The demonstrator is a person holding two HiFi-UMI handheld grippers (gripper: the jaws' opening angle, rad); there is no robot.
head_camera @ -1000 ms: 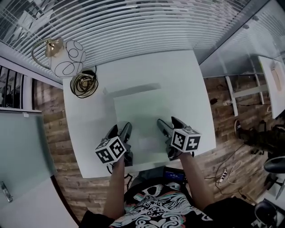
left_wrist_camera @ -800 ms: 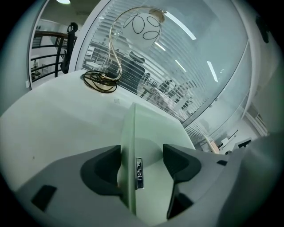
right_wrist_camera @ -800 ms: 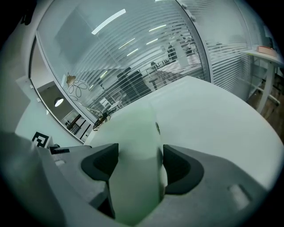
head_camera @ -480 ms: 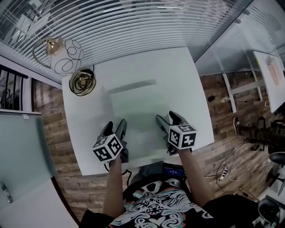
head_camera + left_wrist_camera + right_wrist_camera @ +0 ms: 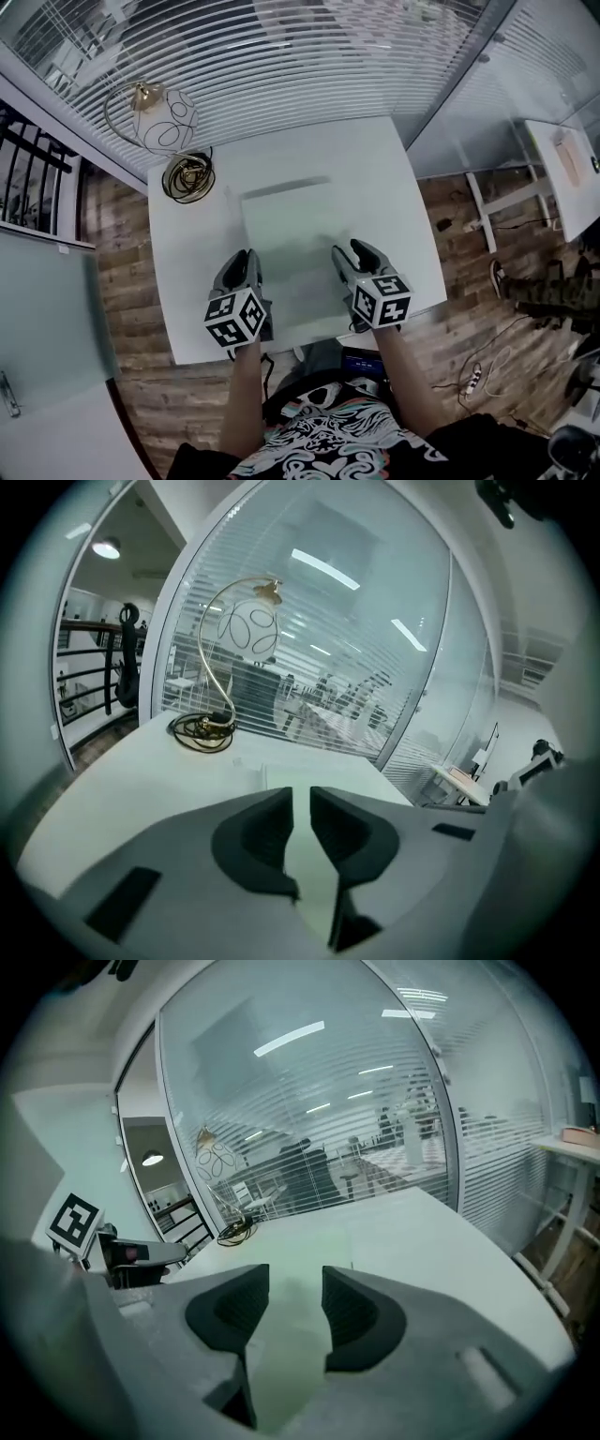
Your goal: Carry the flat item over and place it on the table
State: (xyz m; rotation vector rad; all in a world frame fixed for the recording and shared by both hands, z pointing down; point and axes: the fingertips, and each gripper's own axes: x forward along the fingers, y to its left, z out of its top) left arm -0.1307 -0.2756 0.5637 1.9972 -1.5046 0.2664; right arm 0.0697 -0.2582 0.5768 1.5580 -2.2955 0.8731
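The flat item (image 5: pixel 291 244) is a pale rectangular sheet that lies flat on the white table (image 5: pixel 187 291). My left gripper (image 5: pixel 242 261) hovers over the sheet's near left part and my right gripper (image 5: pixel 352 253) over its near right part. Both sets of jaws have just been closing, with nothing between them. In the left gripper view the left gripper (image 5: pixel 302 803) shows only a slim gap, and the sheet (image 5: pixel 317 869) appears below through it. In the right gripper view the right gripper (image 5: pixel 295 1288) stands wider, also over the sheet (image 5: pixel 300 1251).
A lamp with a round white shade (image 5: pixel 164 117) and a coiled gold base (image 5: pixel 187 176) stands at the table's far left corner. A glass wall with blinds (image 5: pixel 309 56) runs behind the table. Wooden floor surrounds it, and another table (image 5: pixel 562 159) is at the right.
Both grippers have lifted off the sheet's near edge, and their jaws have narrowed, the left more than the right. The sheet stays flat on the table.
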